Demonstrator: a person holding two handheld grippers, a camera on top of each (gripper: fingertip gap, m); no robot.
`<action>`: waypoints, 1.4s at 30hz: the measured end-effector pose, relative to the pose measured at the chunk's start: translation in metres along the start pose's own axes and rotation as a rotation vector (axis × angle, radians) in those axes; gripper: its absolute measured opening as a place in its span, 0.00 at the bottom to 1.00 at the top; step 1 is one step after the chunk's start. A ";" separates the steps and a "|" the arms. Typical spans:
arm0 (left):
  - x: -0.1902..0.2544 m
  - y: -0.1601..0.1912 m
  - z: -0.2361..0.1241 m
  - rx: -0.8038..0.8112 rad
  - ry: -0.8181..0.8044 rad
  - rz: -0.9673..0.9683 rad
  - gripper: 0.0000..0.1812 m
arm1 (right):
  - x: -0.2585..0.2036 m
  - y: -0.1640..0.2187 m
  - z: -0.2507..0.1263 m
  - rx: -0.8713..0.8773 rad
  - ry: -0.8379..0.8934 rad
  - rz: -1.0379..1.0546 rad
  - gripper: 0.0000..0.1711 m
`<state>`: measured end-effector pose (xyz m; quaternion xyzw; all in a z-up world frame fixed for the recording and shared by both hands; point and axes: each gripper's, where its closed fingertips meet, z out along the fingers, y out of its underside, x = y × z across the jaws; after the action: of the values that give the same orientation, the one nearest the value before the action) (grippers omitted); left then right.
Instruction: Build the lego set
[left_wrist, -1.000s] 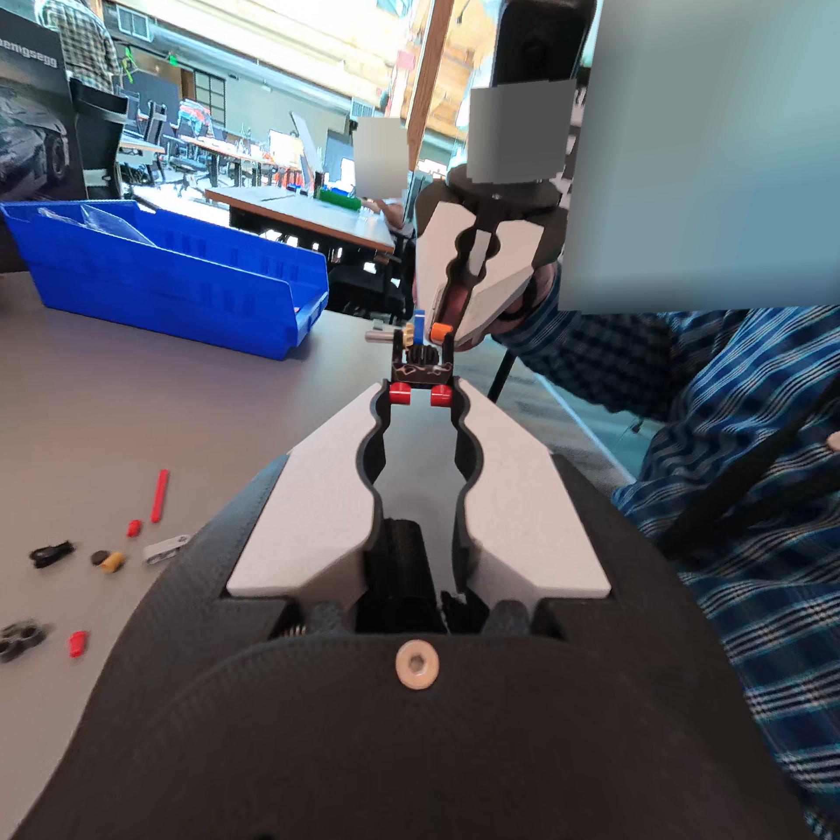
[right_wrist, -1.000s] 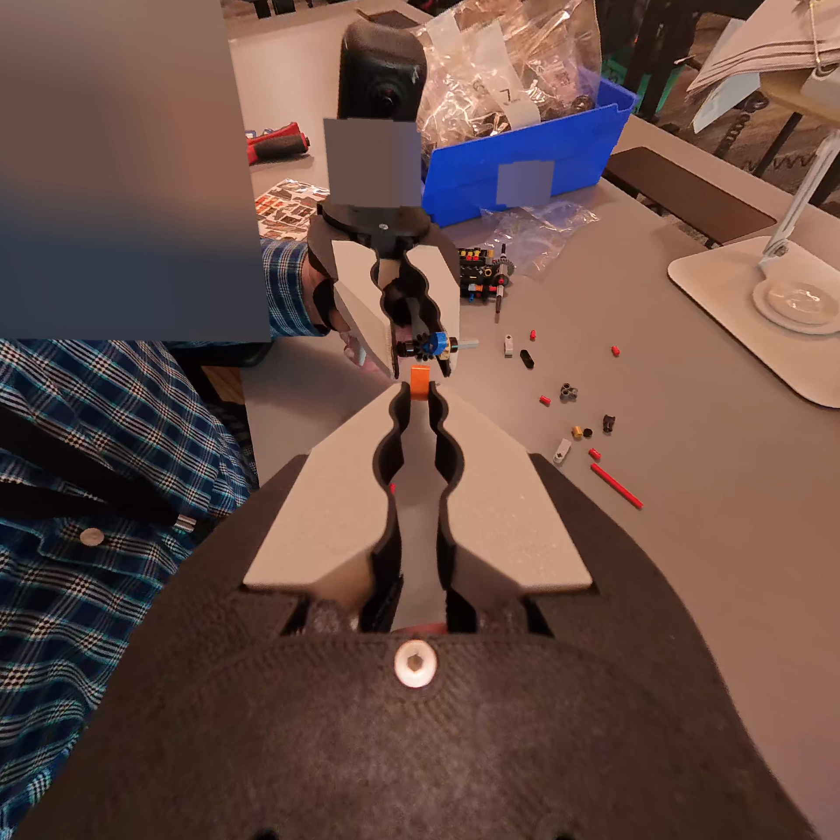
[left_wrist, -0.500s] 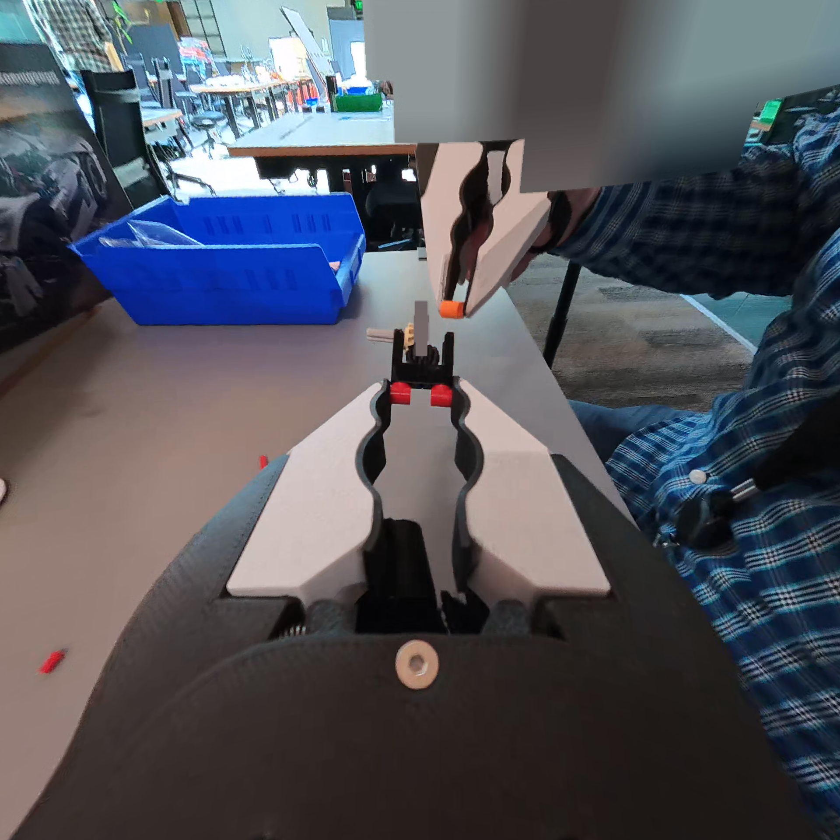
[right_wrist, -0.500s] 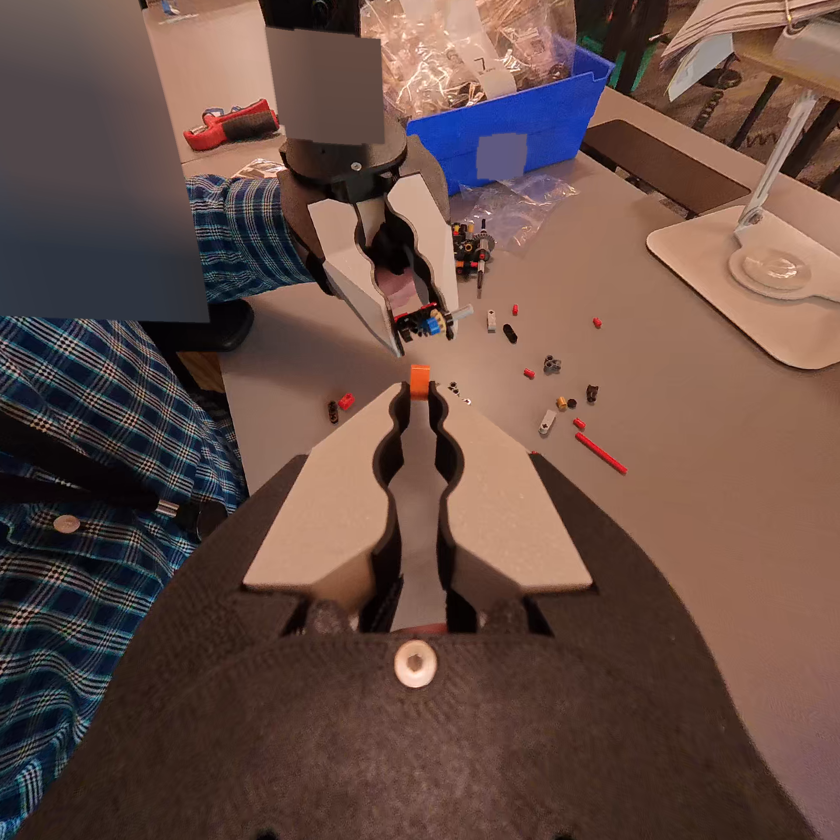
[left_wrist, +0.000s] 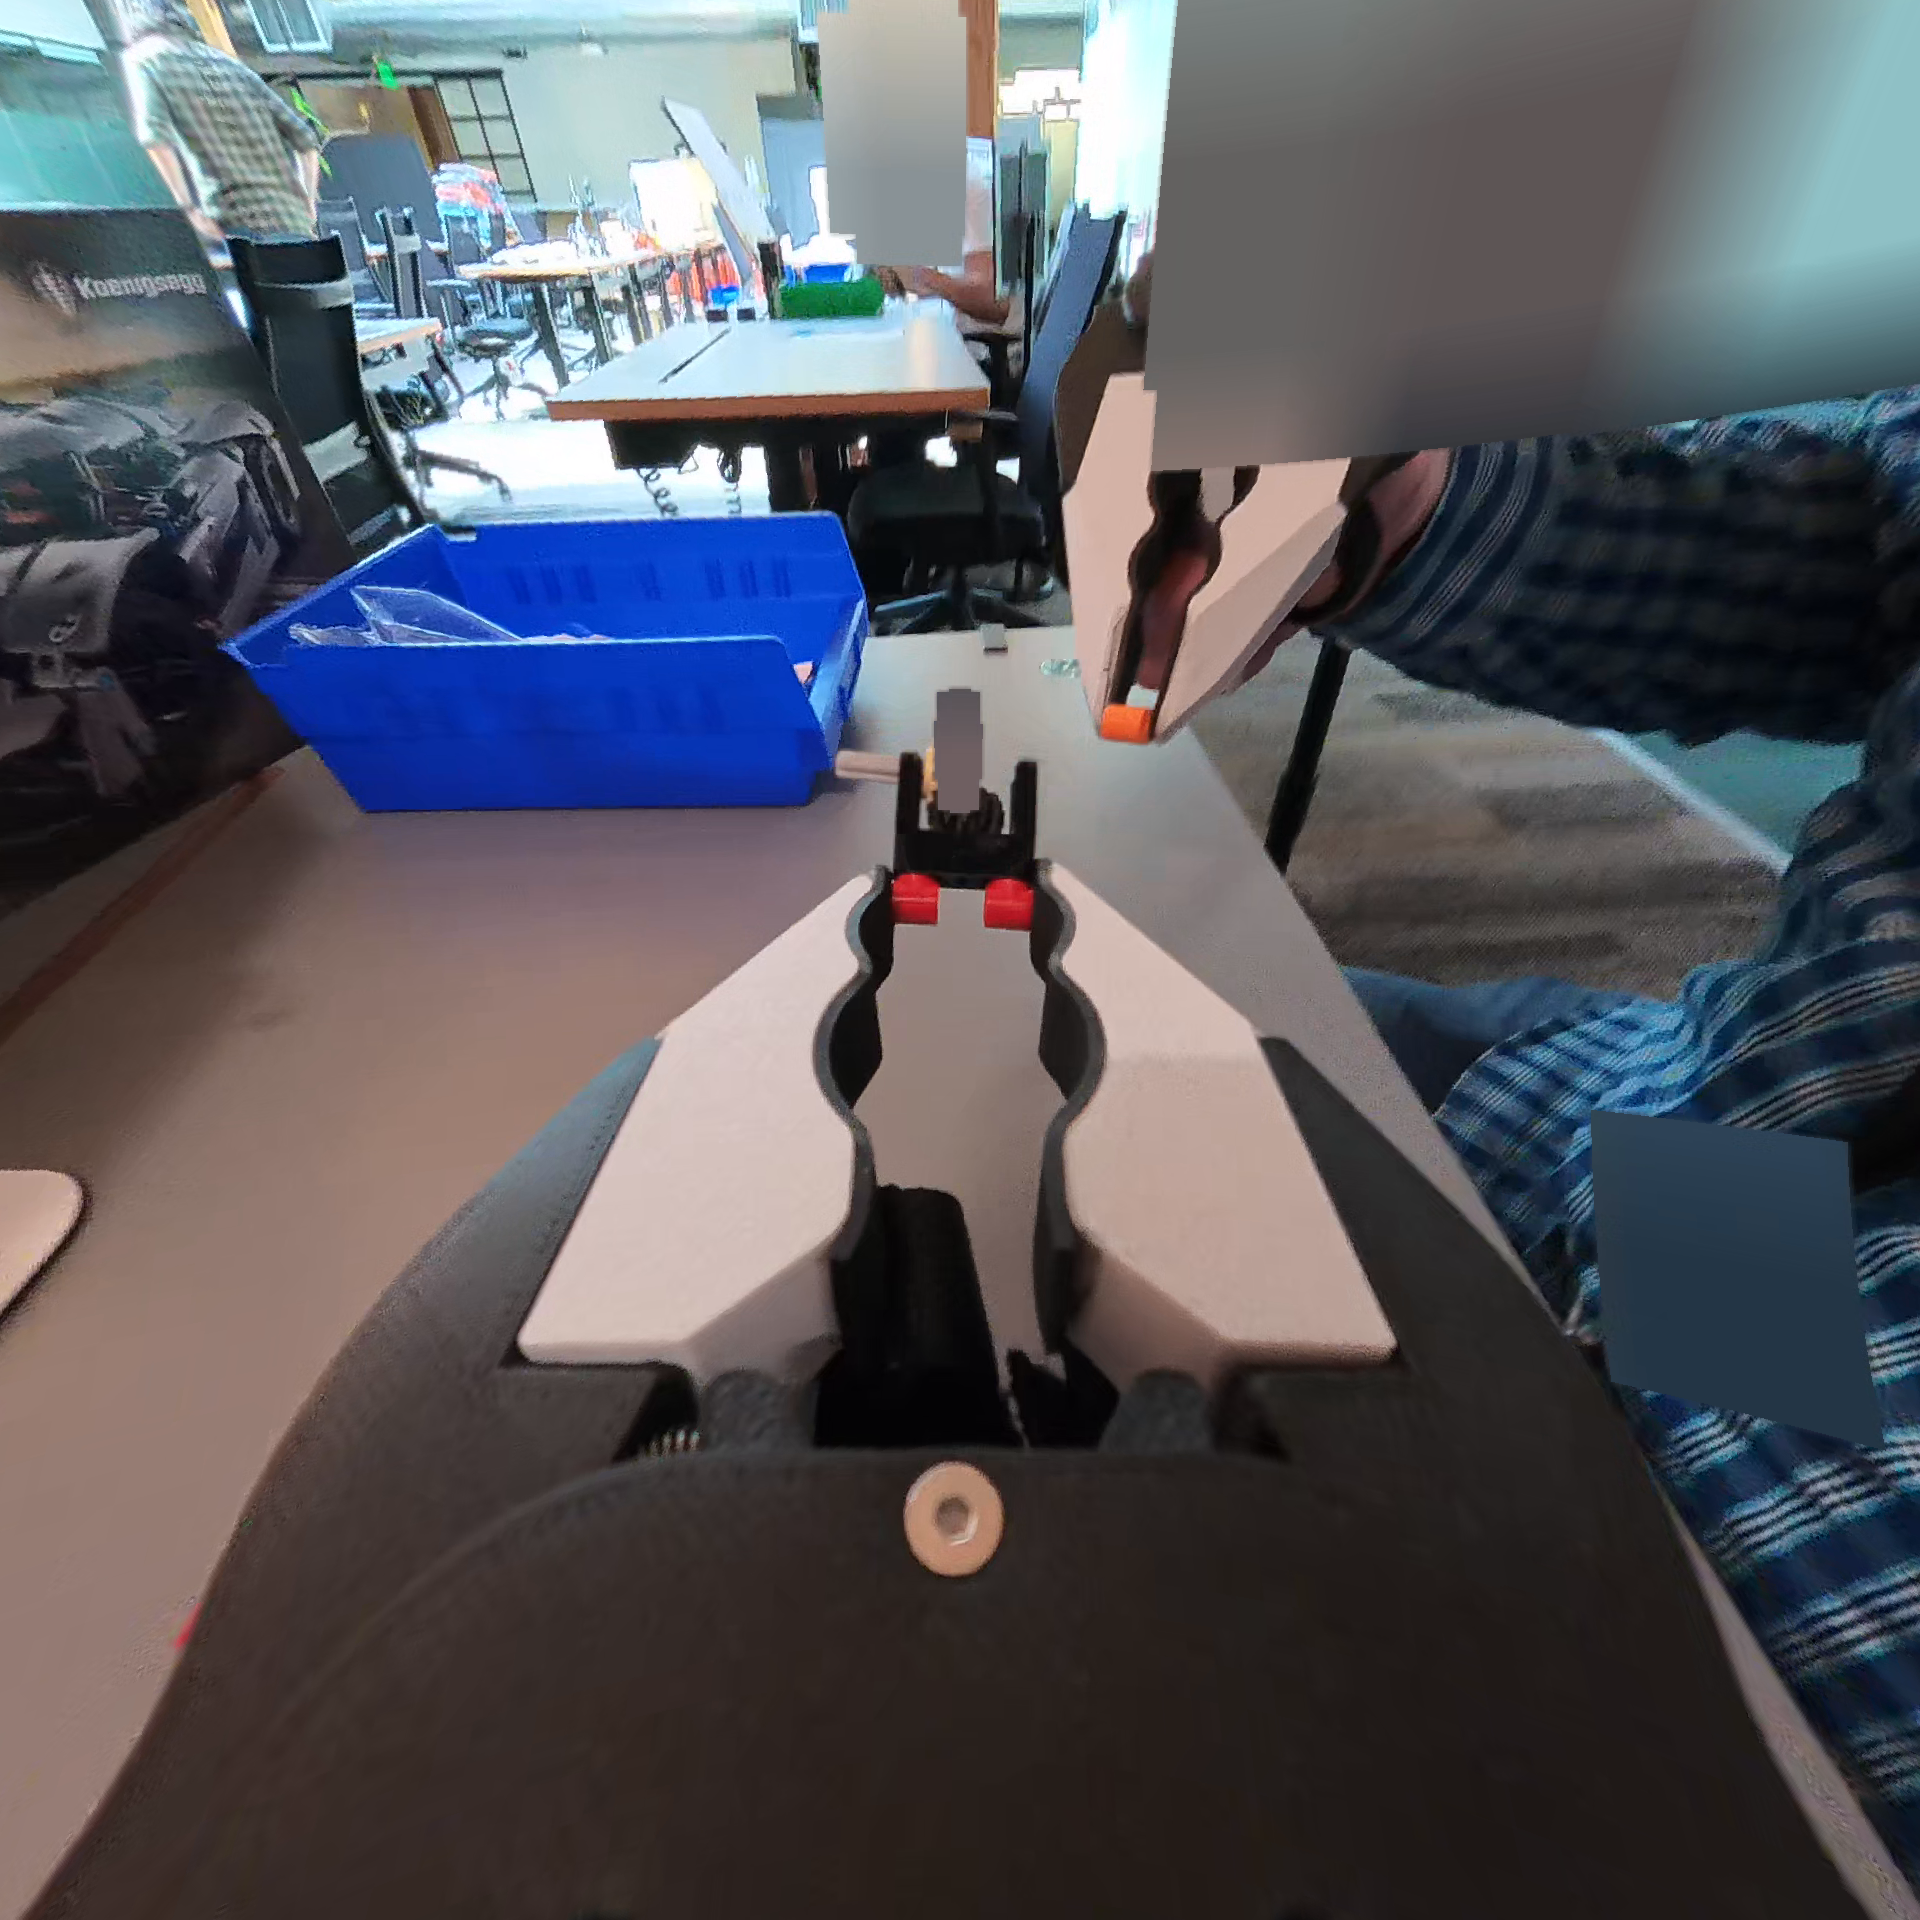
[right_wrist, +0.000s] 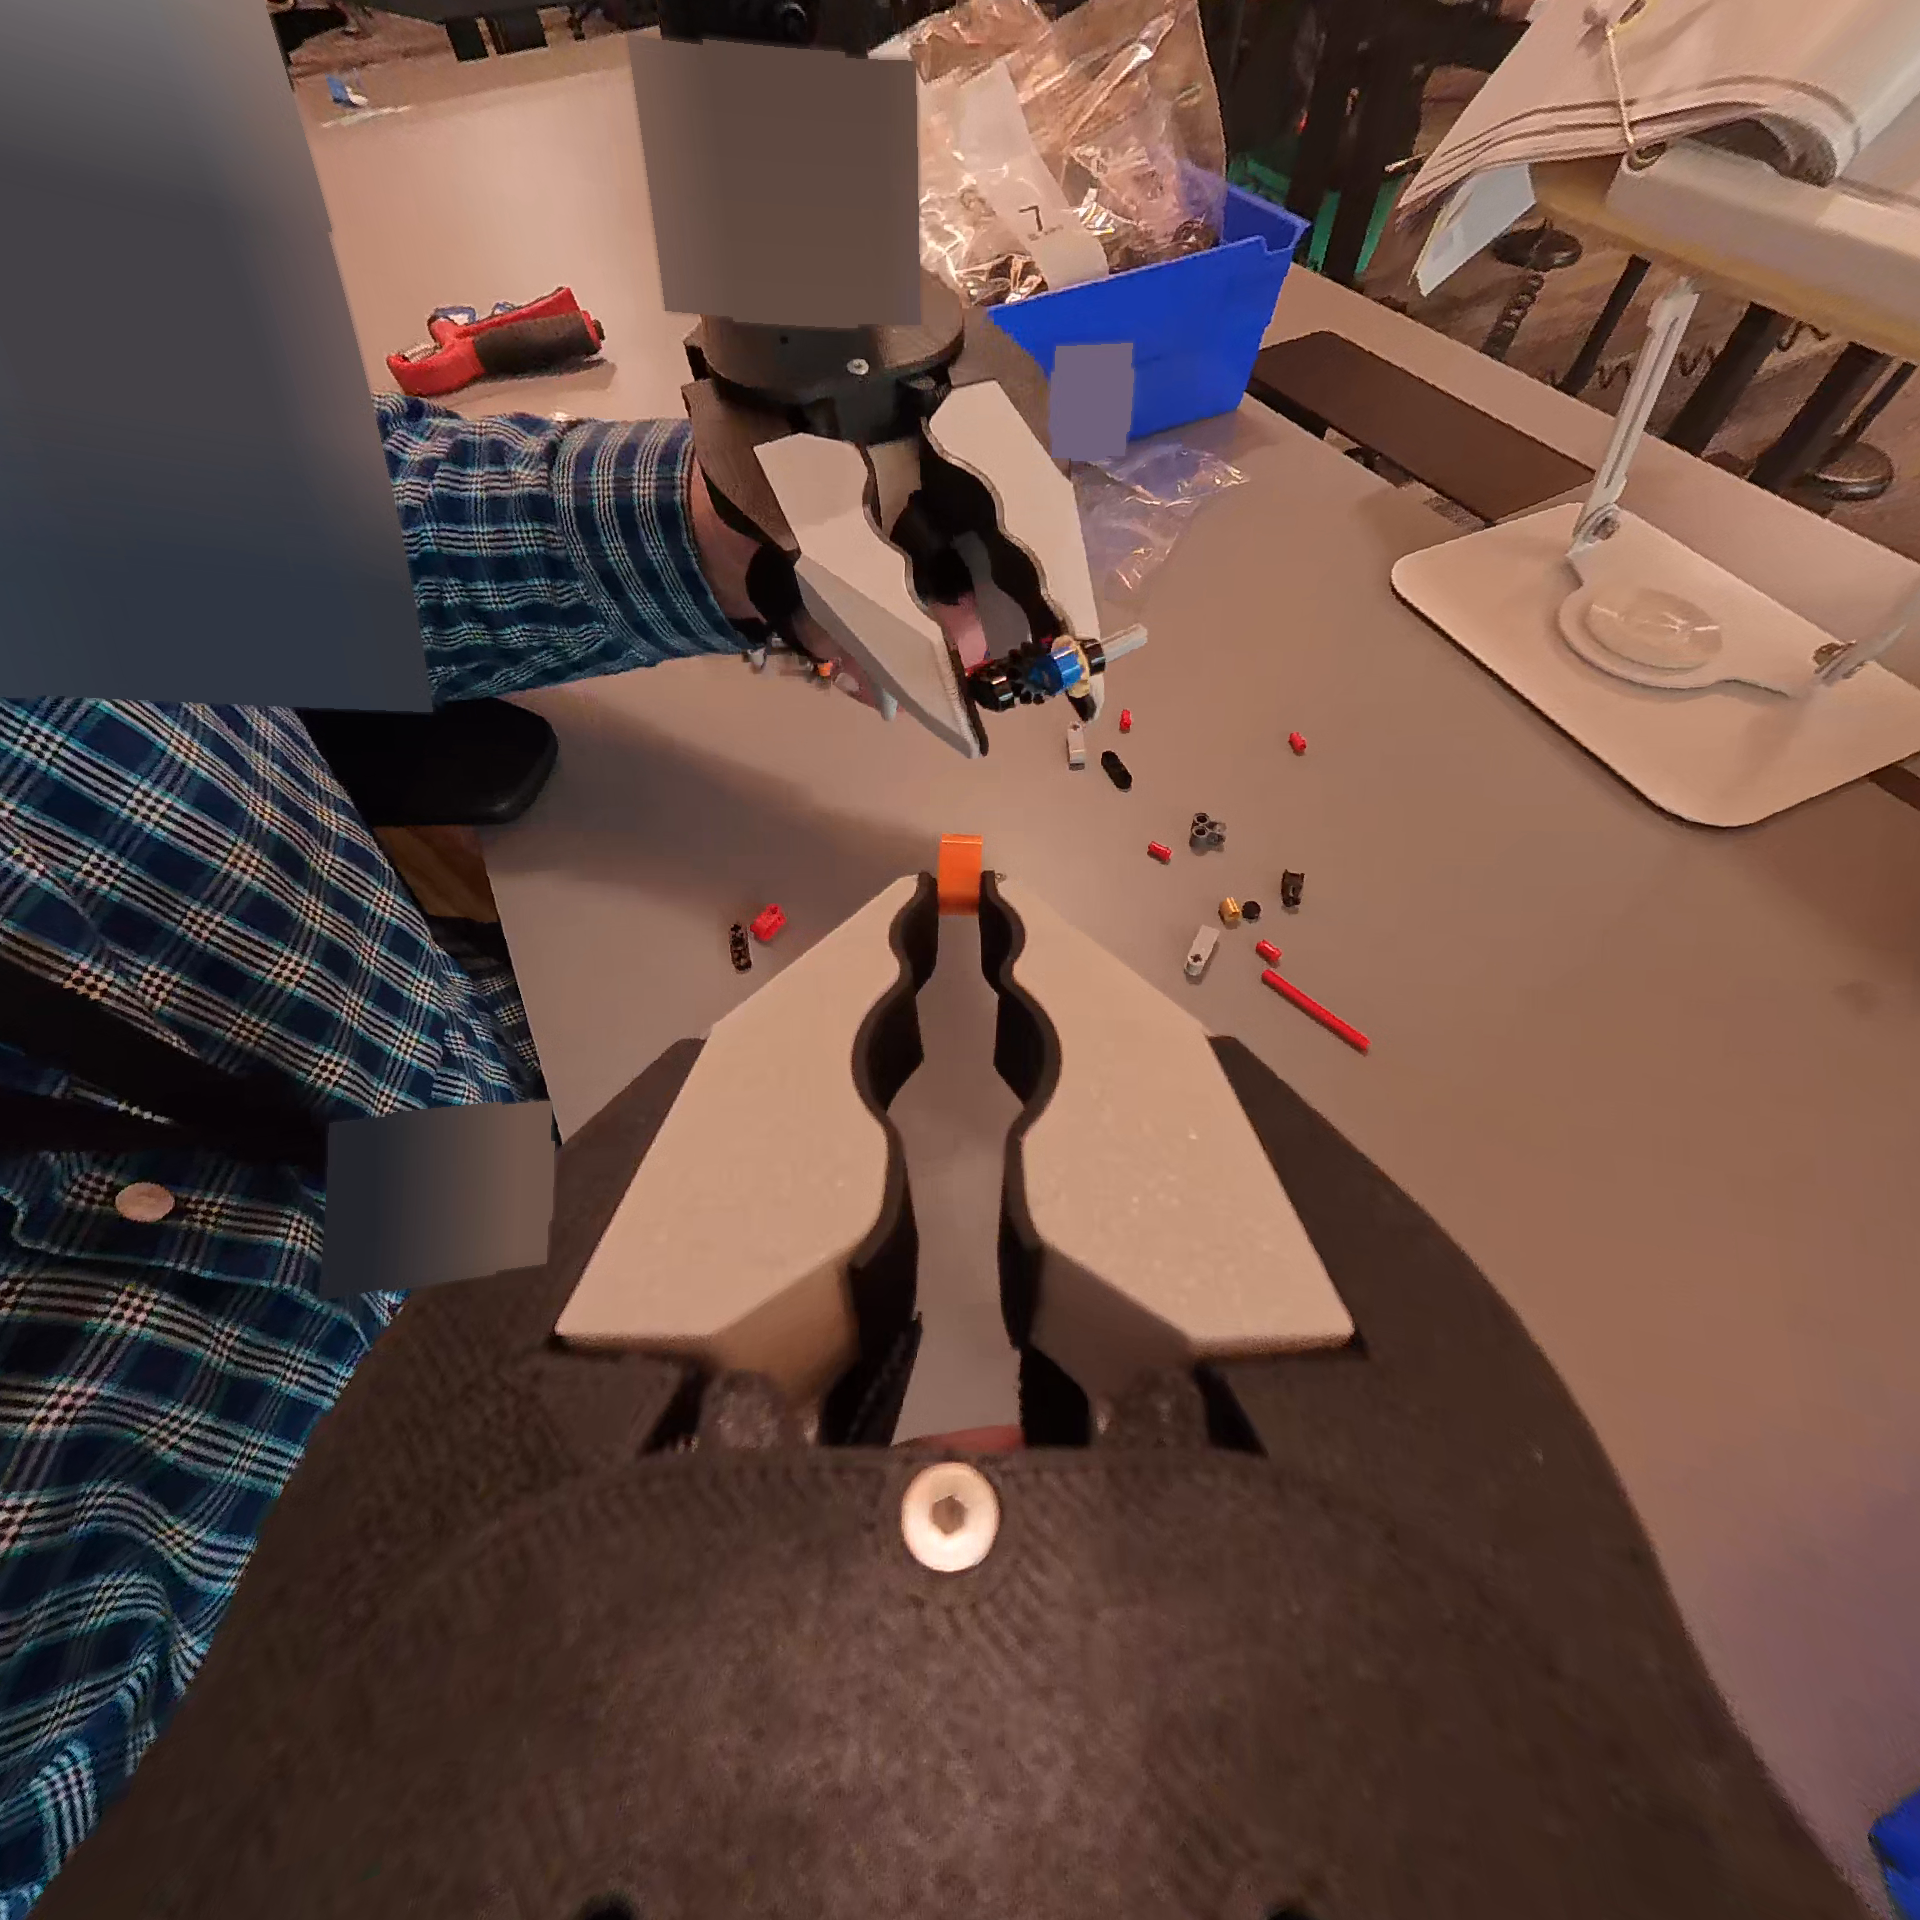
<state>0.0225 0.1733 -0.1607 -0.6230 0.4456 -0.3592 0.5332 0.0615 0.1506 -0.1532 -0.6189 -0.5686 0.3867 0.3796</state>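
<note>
My left gripper (left_wrist: 962, 896) is shut on a small black lego assembly (left_wrist: 964, 831) with two red pins, a gear and a grey axle, held above the grey table (left_wrist: 312, 1039). In the right wrist view the same gripper (right_wrist: 1023, 707) holds the assembly (right_wrist: 1039, 675), which shows a blue part there. My right gripper (right_wrist: 958, 881) is shut on a small orange lego piece (right_wrist: 958, 873). In the left wrist view the right gripper (left_wrist: 1132, 722) with the orange piece (left_wrist: 1125, 721) is up and to the right of the assembly, apart from it.
Loose small lego pieces (right_wrist: 1226, 904) and a red axle (right_wrist: 1314, 1010) lie on the table. A blue bin (left_wrist: 561, 675) stands at the back, another blue bin with plastic bags (right_wrist: 1164, 291) behind. A white lamp base (right_wrist: 1662, 665) is right. A person's plaid sleeve (right_wrist: 540, 540) is left. Some 5 centimeters of space lies between my two pairs of fingers.
The two grippers have moved apart: the right one with the orange piece drew back and to the right of the assembly. Both keep their hold.
</note>
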 end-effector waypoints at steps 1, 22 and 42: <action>-0.001 0.000 0.001 -0.016 -0.006 0.014 0.14 | 0.000 0.001 -0.001 0.003 0.001 0.003 0.03; -0.014 -0.047 0.024 0.460 0.198 -0.444 0.14 | 0.016 -0.015 -0.017 0.141 0.017 0.035 0.03; -0.067 -0.113 0.130 0.747 0.348 -0.529 0.13 | 0.094 -0.032 -0.088 0.202 0.198 0.018 0.03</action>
<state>0.1389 0.2848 -0.0697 -0.4117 0.1954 -0.7164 0.5284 0.1341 0.2436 -0.0924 -0.6176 -0.4812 0.3823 0.4908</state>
